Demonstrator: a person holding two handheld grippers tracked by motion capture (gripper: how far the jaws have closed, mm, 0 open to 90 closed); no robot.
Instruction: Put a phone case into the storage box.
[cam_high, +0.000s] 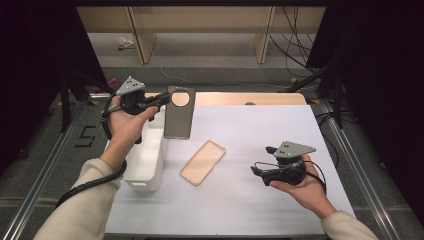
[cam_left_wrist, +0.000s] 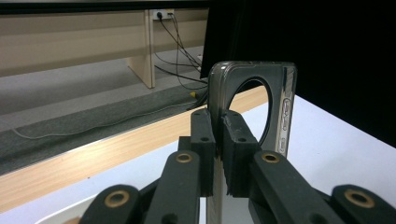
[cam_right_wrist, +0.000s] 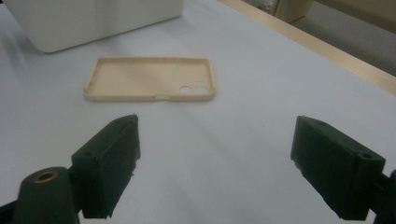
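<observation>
My left gripper (cam_high: 161, 100) is shut on the edge of a dark grey phone case (cam_high: 179, 114) with a large round camera hole, held up in the air above the table's back left. In the left gripper view the jaws pinch the grey case (cam_left_wrist: 252, 93) by its thin wall and it stands upright. A beige phone case (cam_high: 202, 162) lies open side up on the white table cover (cam_high: 250, 135) near the middle. My right gripper (cam_high: 256, 173) hovers low at the right, open, pointing toward the beige case (cam_right_wrist: 152, 78), with nothing between its jaws.
A white plastic bin (cam_high: 146, 159) stands at the table's left edge under my left forearm; its corner (cam_right_wrist: 93, 21) shows beyond the beige case. A wooden strip (cam_high: 250, 98) runs along the table's far edge. Cables lie on the floor behind.
</observation>
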